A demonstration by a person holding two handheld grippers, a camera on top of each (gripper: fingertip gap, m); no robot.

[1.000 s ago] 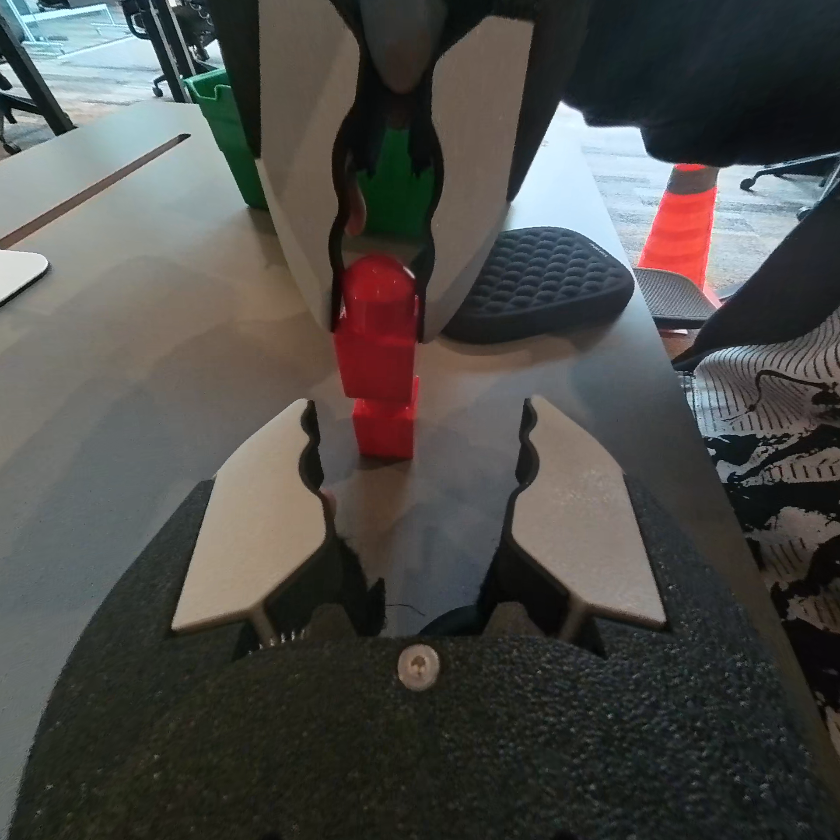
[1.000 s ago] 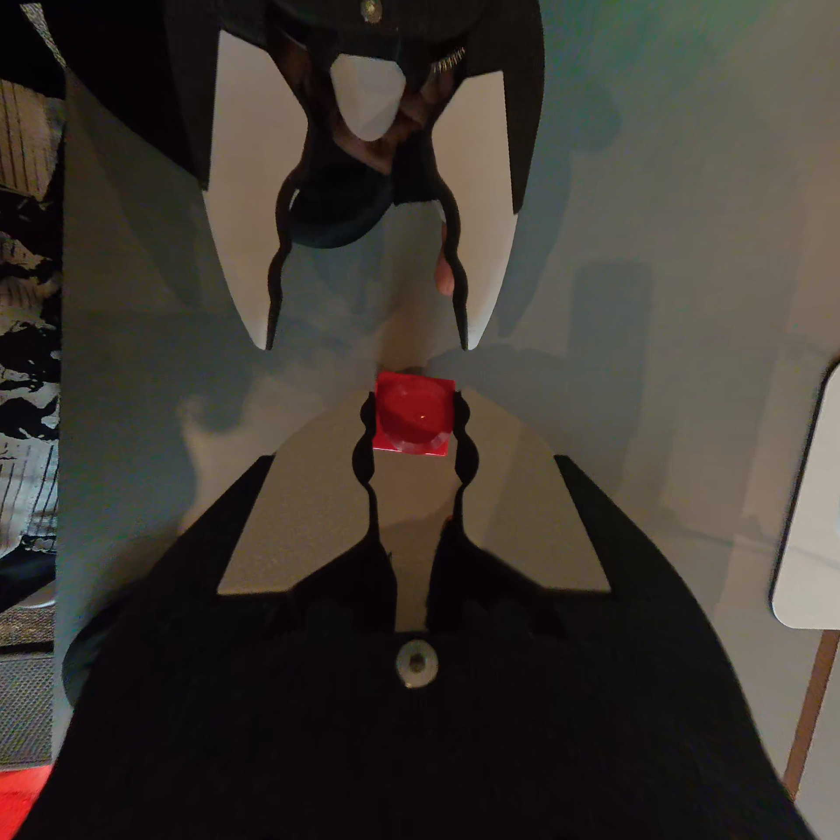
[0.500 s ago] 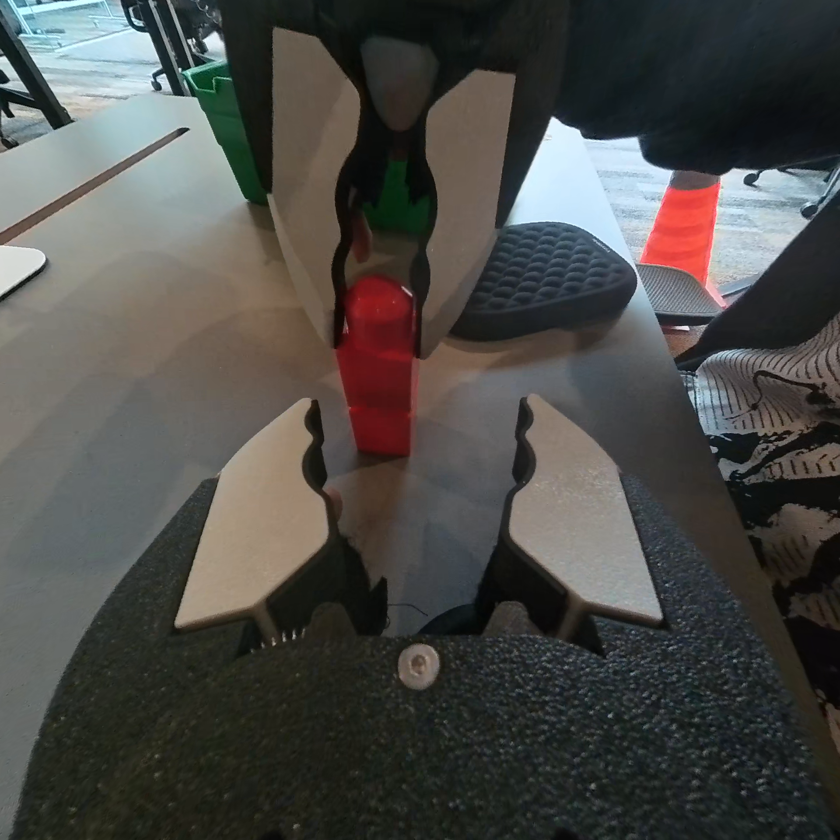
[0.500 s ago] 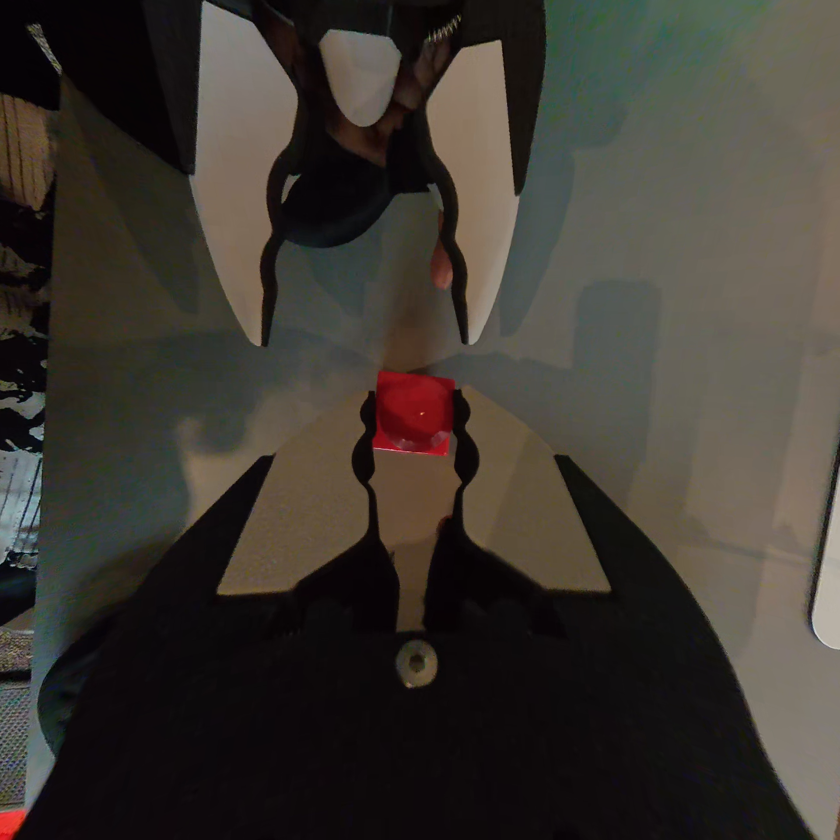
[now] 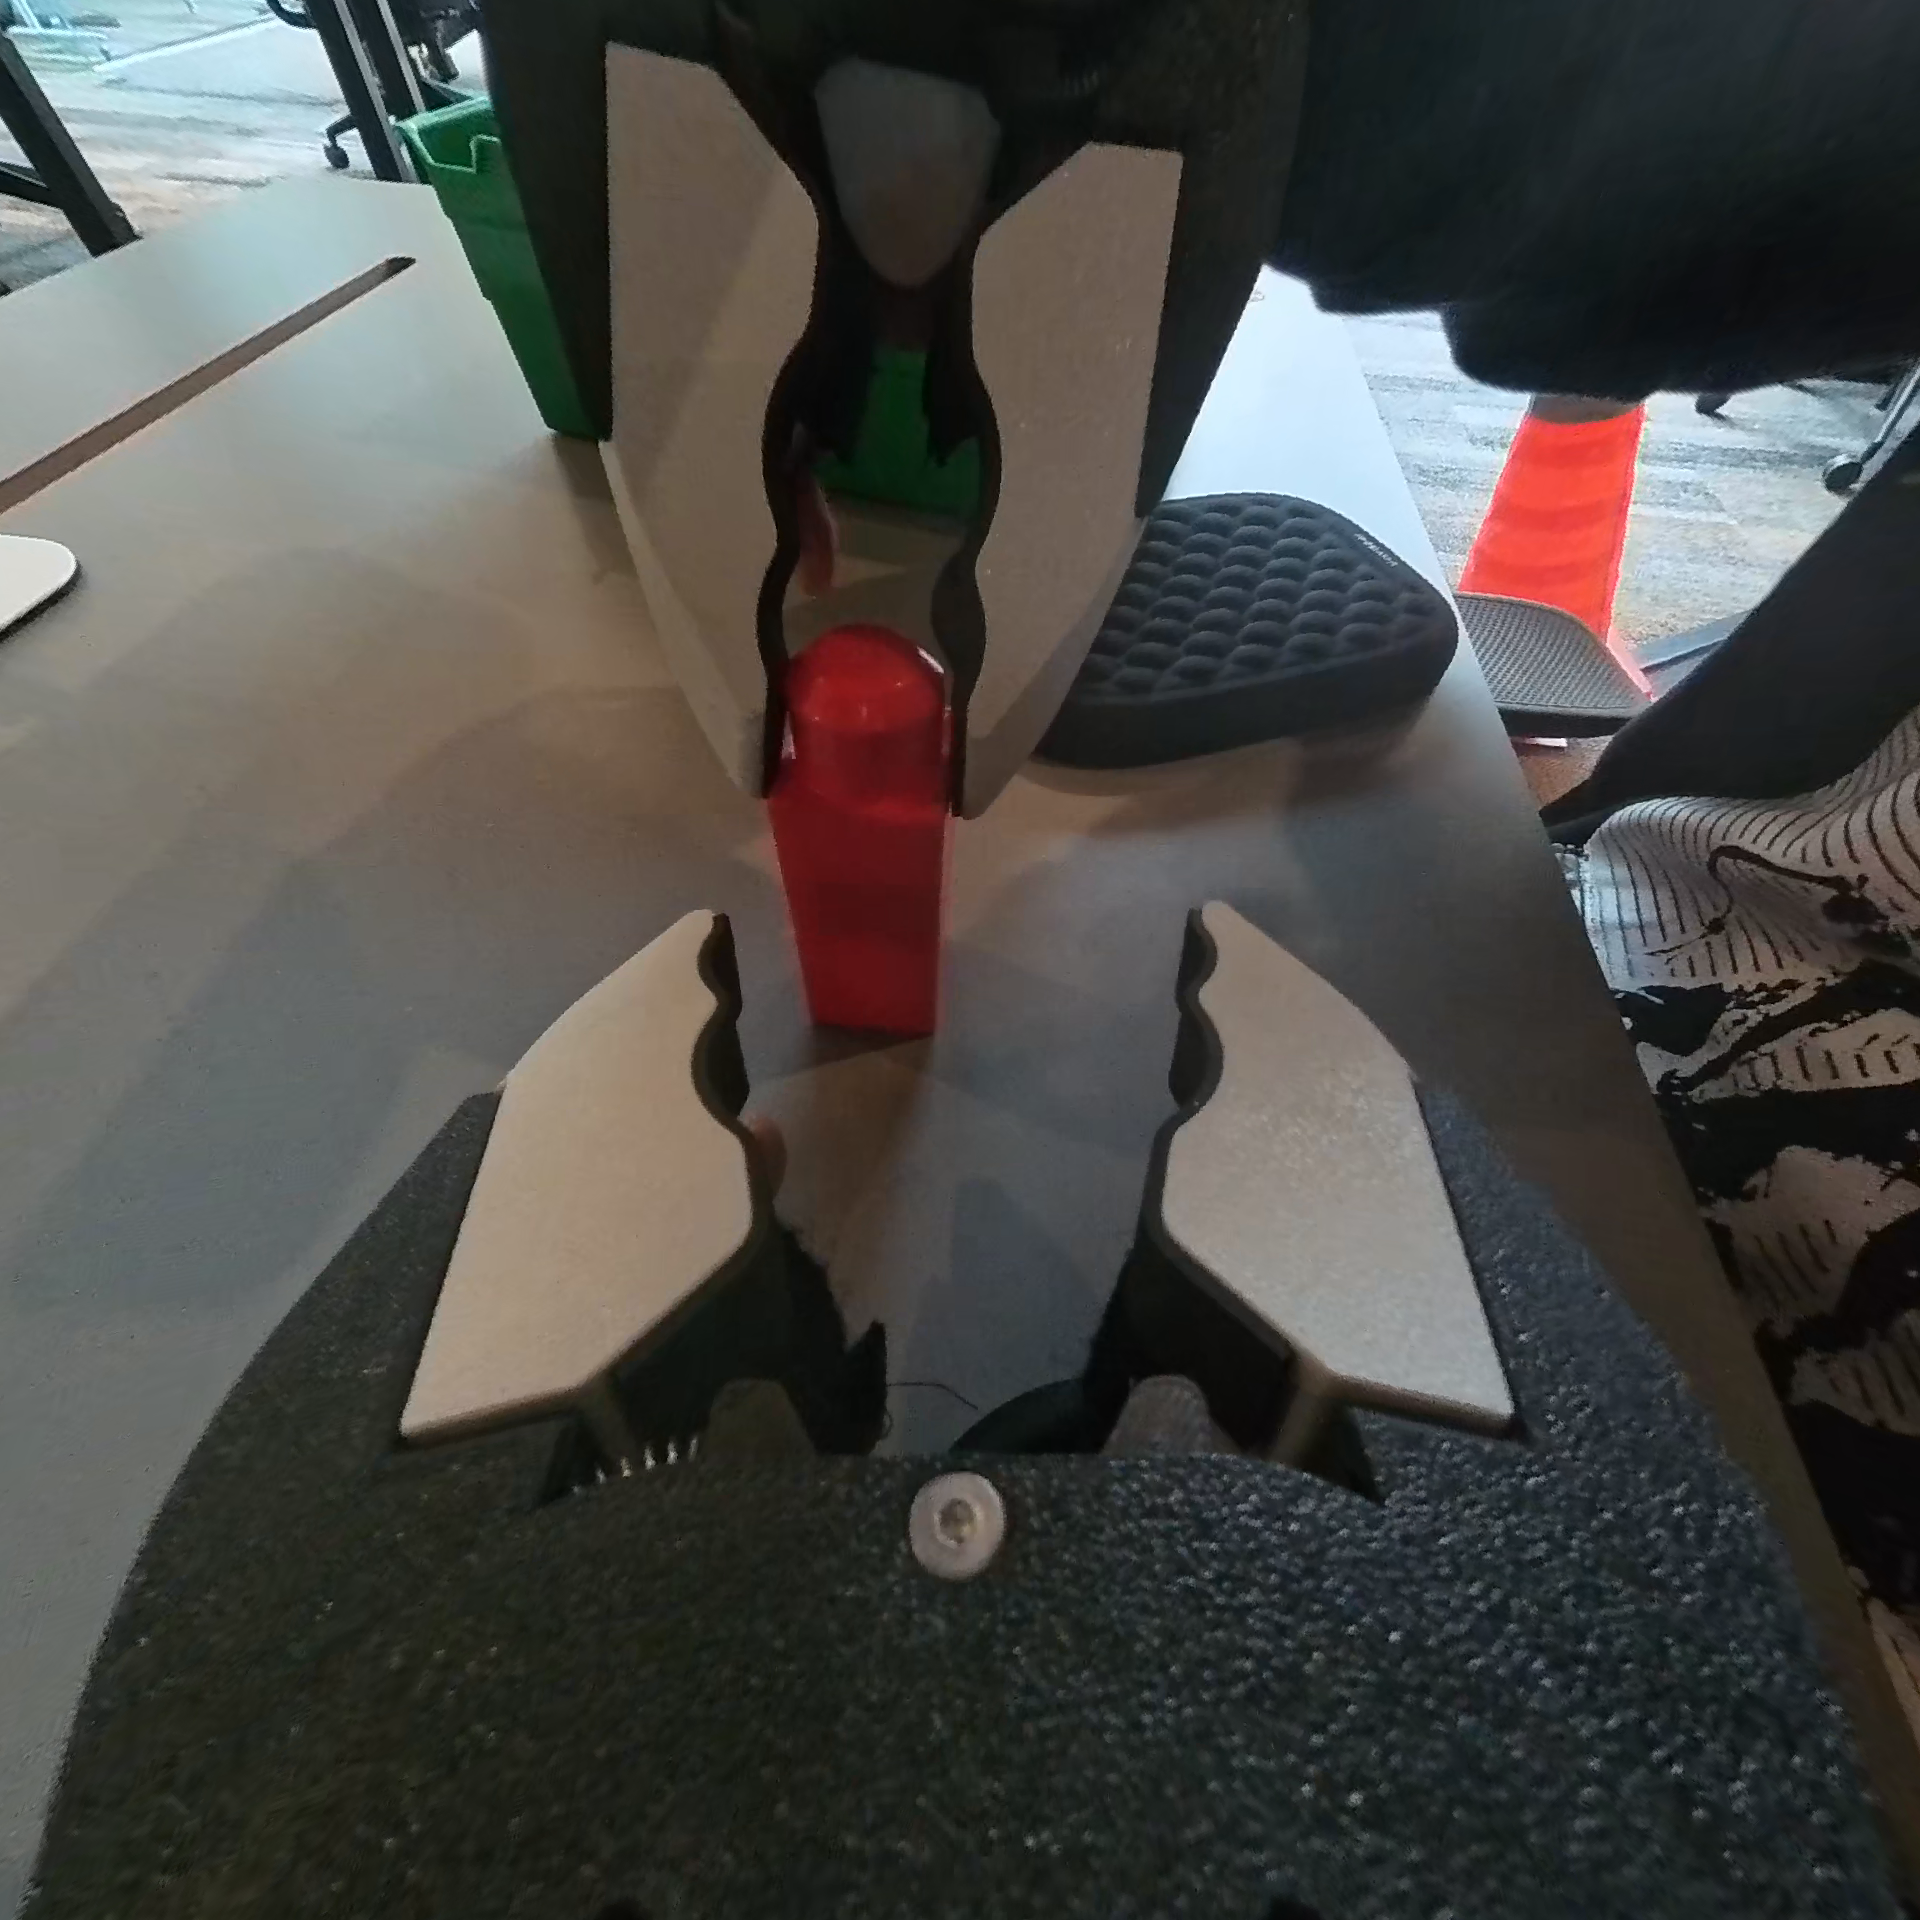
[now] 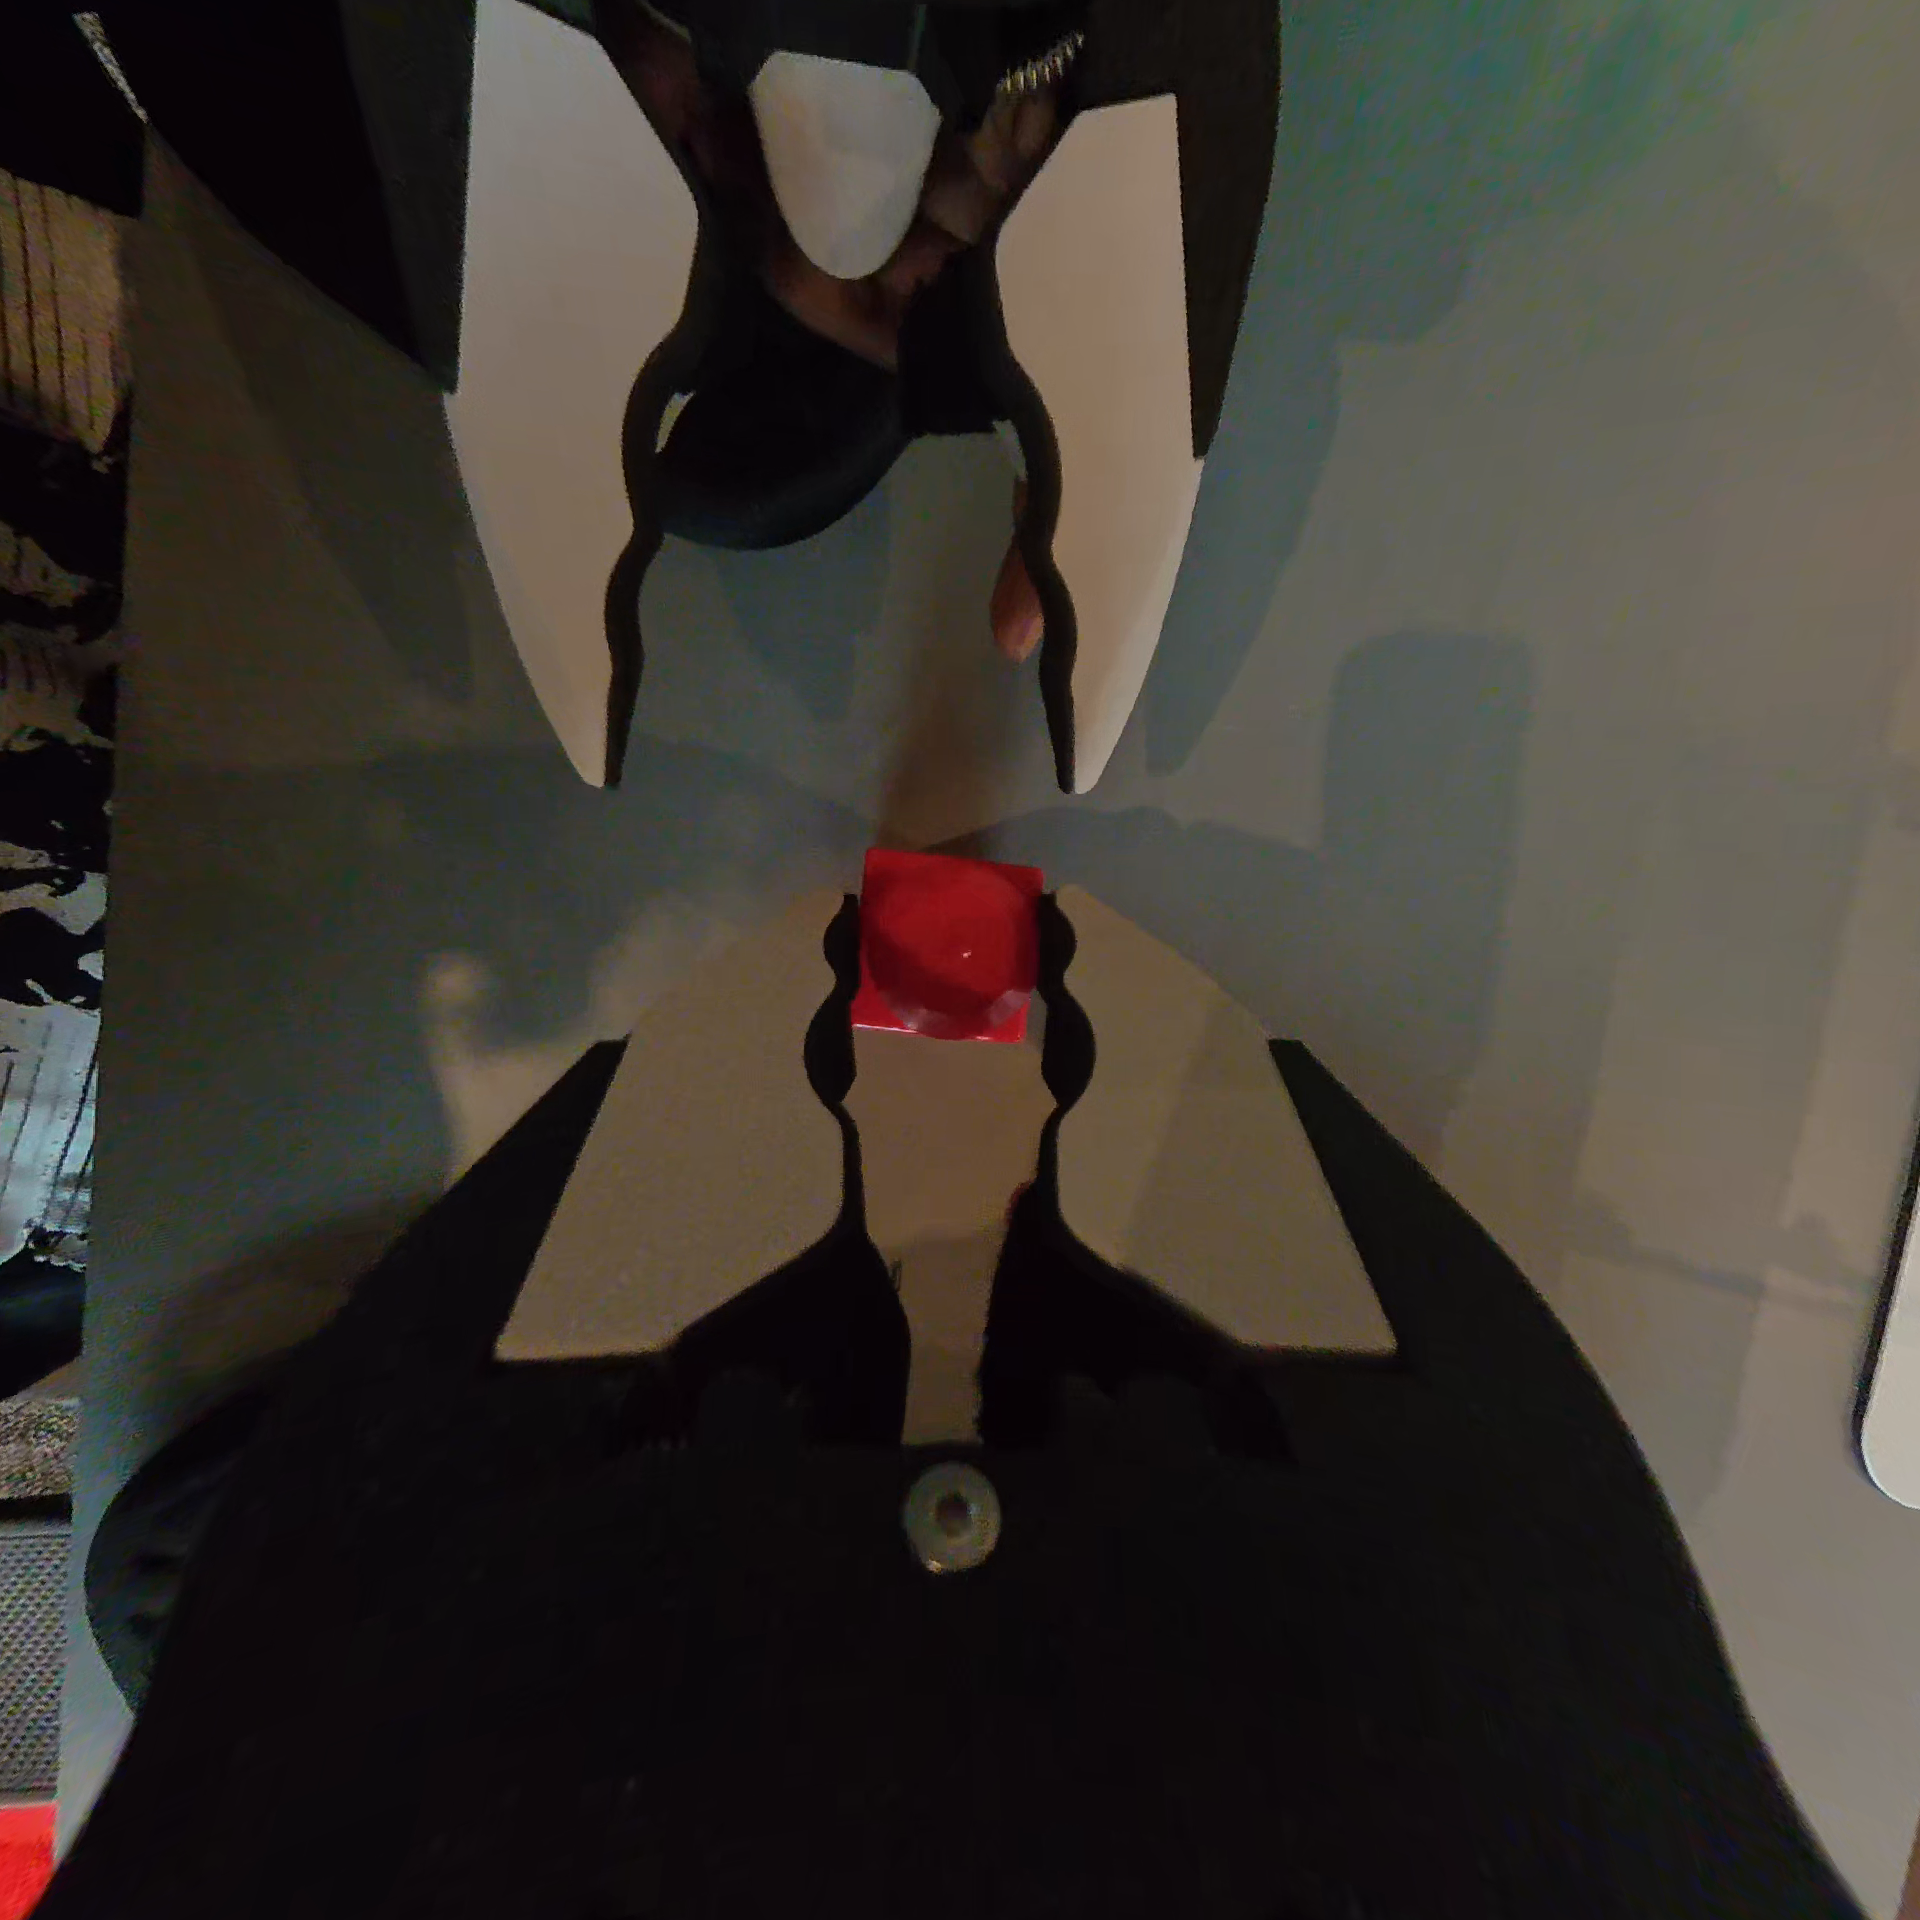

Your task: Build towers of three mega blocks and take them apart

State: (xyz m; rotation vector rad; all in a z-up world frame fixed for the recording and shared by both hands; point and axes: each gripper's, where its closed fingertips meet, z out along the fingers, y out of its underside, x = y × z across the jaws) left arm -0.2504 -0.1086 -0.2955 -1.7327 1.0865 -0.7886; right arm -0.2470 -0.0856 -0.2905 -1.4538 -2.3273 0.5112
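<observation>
Two red blocks (image 5: 864,883) stacked, one green bin (image 5: 488,218), one orange cone (image 5: 1553,509), one black pad (image 5: 1247,634).

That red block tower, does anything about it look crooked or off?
Nothing stands out. The red tower stands upright on the grey table, its blocks lined up flush. The right gripper clamps the top block from above; the left gripper waits open just in front.

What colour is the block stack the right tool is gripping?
Red, all of it. The block stack shows best in the left wrist view, gripped at its top by the right tool.
</observation>
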